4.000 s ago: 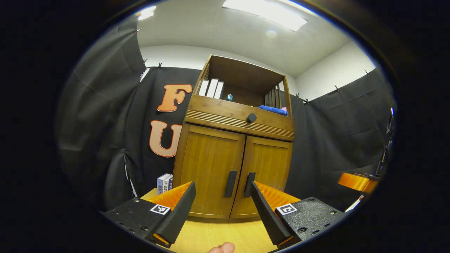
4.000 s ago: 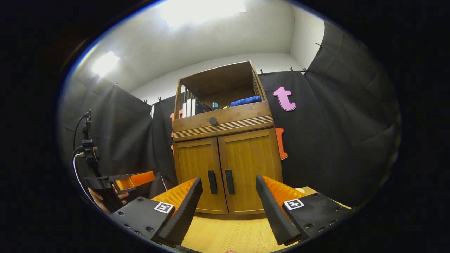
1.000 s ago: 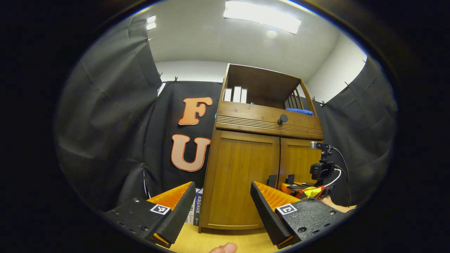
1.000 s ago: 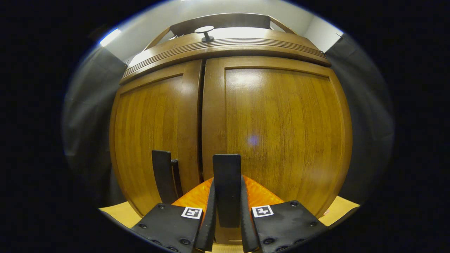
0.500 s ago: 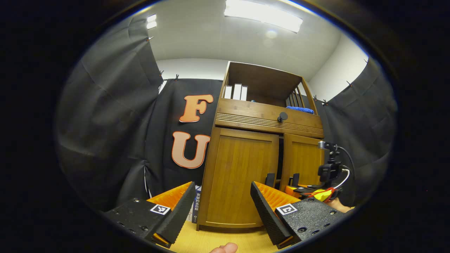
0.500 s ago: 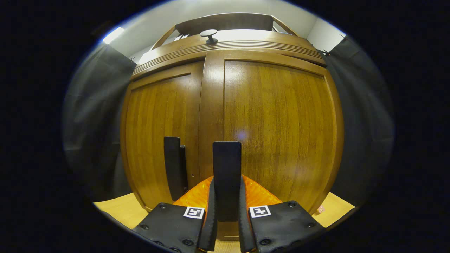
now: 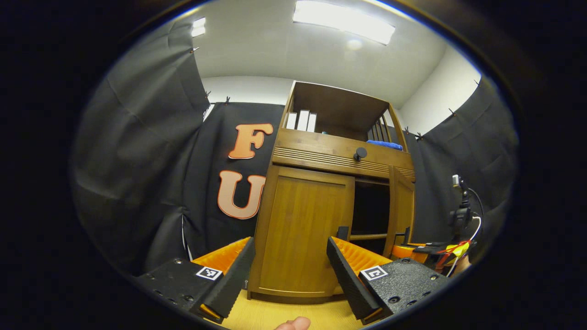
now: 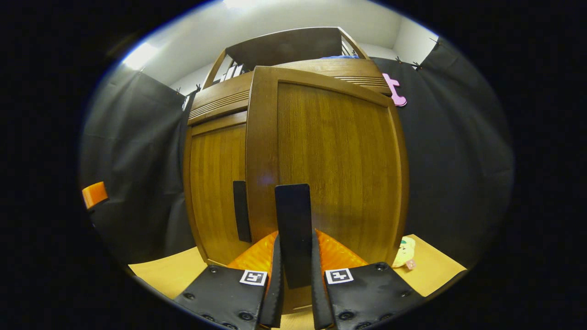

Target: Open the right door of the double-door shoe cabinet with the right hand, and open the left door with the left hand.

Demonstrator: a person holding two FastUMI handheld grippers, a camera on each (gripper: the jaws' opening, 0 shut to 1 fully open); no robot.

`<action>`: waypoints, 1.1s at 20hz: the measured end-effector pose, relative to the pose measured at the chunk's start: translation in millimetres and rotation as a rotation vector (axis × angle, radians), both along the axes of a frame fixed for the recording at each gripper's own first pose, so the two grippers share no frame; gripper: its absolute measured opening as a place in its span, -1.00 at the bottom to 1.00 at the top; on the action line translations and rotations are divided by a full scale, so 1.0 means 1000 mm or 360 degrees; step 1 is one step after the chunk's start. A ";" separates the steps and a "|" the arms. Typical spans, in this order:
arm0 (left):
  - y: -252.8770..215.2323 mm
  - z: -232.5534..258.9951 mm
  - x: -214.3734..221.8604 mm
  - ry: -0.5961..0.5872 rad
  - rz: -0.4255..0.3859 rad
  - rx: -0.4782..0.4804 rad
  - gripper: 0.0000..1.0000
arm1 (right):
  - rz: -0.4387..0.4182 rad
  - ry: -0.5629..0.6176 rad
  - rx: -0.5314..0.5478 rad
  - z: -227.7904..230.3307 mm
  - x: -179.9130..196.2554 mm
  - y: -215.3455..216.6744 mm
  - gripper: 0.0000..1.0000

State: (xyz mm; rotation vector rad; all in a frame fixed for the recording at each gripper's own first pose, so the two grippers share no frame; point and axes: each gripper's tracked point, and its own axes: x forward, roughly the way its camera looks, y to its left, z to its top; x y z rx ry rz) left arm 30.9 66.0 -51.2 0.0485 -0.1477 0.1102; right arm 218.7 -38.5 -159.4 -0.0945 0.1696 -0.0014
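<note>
The right door (image 8: 330,169) stands ajar, its handle (image 8: 293,229) clamped between the right gripper (image 8: 296,279) fingers. The left door (image 7: 302,229) is closed; the left gripper (image 7: 291,270), jaws apart, is near it. A small toy (image 8: 404,252) lies on the table (image 8: 160,272) beside the cabinet (image 7: 339,146).

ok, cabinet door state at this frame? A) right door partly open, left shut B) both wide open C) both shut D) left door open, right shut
A: the right gripper is clamped on the right door handle, and the right door stands swung out from a dark opening, while the left door sits flush and shut.
</note>
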 end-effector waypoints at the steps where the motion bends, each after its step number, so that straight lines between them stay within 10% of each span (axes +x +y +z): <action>1: 0.000 -0.002 0.000 0.0005 0.0001 -0.0001 0.89 | -0.0002 -0.0001 -0.0002 0.002 -0.008 -0.002 -0.34; 22: -0.032 -0.014 0.007 0.0008 -0.0082 -0.0037 0.89 | -0.0272 -0.0100 -0.0244 0.073 -0.116 -0.095 -0.36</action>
